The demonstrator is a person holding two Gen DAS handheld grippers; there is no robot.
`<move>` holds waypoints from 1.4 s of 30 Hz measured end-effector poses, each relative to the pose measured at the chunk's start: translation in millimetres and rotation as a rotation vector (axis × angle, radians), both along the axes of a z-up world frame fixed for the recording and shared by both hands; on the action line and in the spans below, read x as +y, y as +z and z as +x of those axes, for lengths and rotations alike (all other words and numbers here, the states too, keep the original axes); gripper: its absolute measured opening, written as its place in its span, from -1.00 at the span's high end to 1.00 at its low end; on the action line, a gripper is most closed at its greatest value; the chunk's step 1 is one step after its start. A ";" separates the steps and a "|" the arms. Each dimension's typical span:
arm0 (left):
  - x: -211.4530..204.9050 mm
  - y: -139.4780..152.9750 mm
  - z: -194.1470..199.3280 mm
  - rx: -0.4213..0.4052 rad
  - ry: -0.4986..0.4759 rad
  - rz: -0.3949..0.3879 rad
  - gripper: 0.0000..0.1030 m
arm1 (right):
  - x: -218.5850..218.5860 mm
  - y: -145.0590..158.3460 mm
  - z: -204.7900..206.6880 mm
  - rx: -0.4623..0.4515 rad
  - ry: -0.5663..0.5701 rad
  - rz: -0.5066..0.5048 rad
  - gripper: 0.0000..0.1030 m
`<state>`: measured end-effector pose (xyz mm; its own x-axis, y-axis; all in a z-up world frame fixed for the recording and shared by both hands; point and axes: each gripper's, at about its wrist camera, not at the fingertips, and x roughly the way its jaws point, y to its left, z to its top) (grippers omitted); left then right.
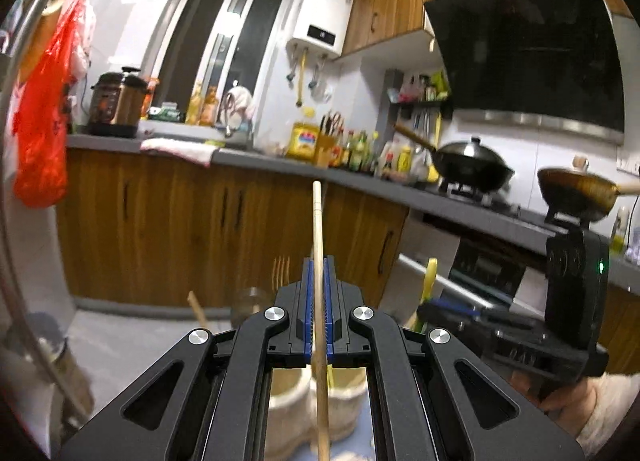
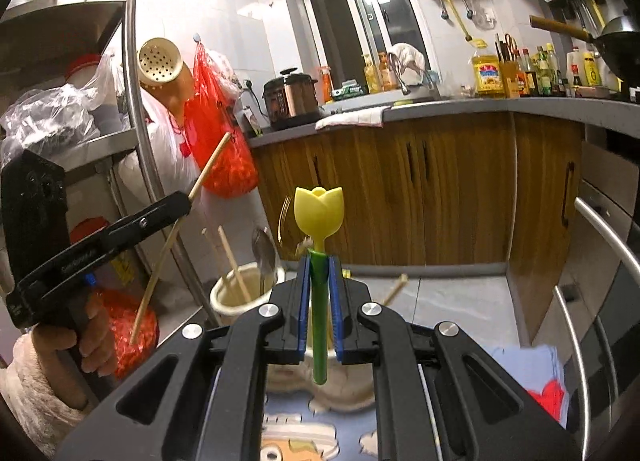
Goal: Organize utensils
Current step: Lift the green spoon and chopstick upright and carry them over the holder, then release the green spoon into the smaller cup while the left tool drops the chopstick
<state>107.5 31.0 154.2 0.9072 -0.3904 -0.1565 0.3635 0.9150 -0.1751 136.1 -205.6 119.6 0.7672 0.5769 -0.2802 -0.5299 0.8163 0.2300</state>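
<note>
My left gripper [image 1: 318, 261] is shut on a long wooden chopstick [image 1: 317, 221] that runs up between the blue pads, held above the cream ceramic holders [image 1: 288, 401]. It also shows at the left of the right wrist view, the left gripper [image 2: 184, 199] with its chopstick [image 2: 168, 245] slanting. My right gripper [image 2: 319, 261] is shut on the green stem of a yellow tulip-headed utensil [image 2: 319, 211]. Behind it a cream holder [image 2: 236, 295] carries chopsticks, a spoon [image 2: 264, 253] and a gold fork [image 2: 285, 217]. From the left wrist, the right gripper [image 1: 436, 307] is at the right.
A steel rack [image 2: 134, 101] with bags stands at the left, and a red bag [image 2: 218, 149] hangs by it. Wooden cabinets [image 2: 400, 189] and a grey counter [image 2: 440, 107] run behind. A wok [image 1: 472, 169] sits on the stove. A loose chopstick [image 2: 394, 289] pokes up by the holders.
</note>
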 end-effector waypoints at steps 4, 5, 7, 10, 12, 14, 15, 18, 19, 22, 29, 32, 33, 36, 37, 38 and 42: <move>-8.0 5.5 18.1 -0.029 -0.003 -0.013 0.90 | -0.3 5.4 14.9 -0.012 -0.015 0.022 0.82; -11.7 6.6 21.7 -0.051 -0.001 -0.008 0.90 | -0.5 6.6 18.3 -0.017 -0.020 0.027 0.82; -18.9 5.5 25.4 -0.088 0.022 0.018 0.90 | 0.1 7.4 23.6 -0.034 -0.033 0.028 0.82; -30.7 -2.6 34.8 -0.146 0.056 0.070 0.90 | 5.1 5.1 29.1 -0.062 -0.050 0.014 0.82; -33.0 -7.6 38.5 -0.172 0.071 0.086 0.90 | 9.5 -0.2 32.0 -0.070 -0.051 0.000 0.82; -34.7 -12.7 42.5 -0.202 0.102 0.097 0.90 | 12.8 -4.7 34.3 -0.076 -0.048 -0.008 0.82; -34.2 -14.9 44.8 -0.208 0.112 0.095 0.90 | 14.4 -7.3 35.1 -0.081 -0.042 -0.011 0.82; -32.7 -20.8 49.9 -0.218 0.136 0.095 0.90 | 18.4 -13.5 35.6 -0.095 -0.030 -0.025 0.82; -31.7 -22.5 51.0 -0.221 0.144 0.098 0.90 | 19.7 -15.6 35.6 -0.100 -0.026 -0.030 0.82; -31.2 -29.5 53.9 -0.227 0.158 0.102 0.90 | 22.7 -21.2 37.9 -0.104 -0.021 -0.040 0.82; -28.6 -38.3 53.5 -0.240 0.181 0.125 0.90 | 29.3 -21.6 35.9 -0.140 -0.019 -0.059 0.82; -27.5 -39.2 49.9 -0.245 0.178 0.129 0.90 | 30.9 -20.9 33.3 -0.154 -0.016 -0.073 0.82; -28.0 -39.5 48.0 -0.252 0.177 0.138 0.90 | 30.1 -19.6 31.1 -0.166 -0.019 -0.072 0.82; -29.4 -41.8 42.3 -0.269 0.173 0.159 0.90 | 30.6 -18.6 28.6 -0.170 -0.003 -0.072 0.82; -29.9 -43.2 40.3 -0.275 0.173 0.167 0.90 | 33.7 -19.9 26.7 -0.176 0.007 -0.091 0.82; -30.4 -44.3 38.8 -0.278 0.173 0.175 0.90 | 37.4 -21.8 24.7 -0.186 0.013 -0.114 0.82; -29.7 -50.6 34.0 -0.262 0.155 0.189 0.90 | 54.0 -35.1 19.4 -0.205 0.038 -0.219 0.82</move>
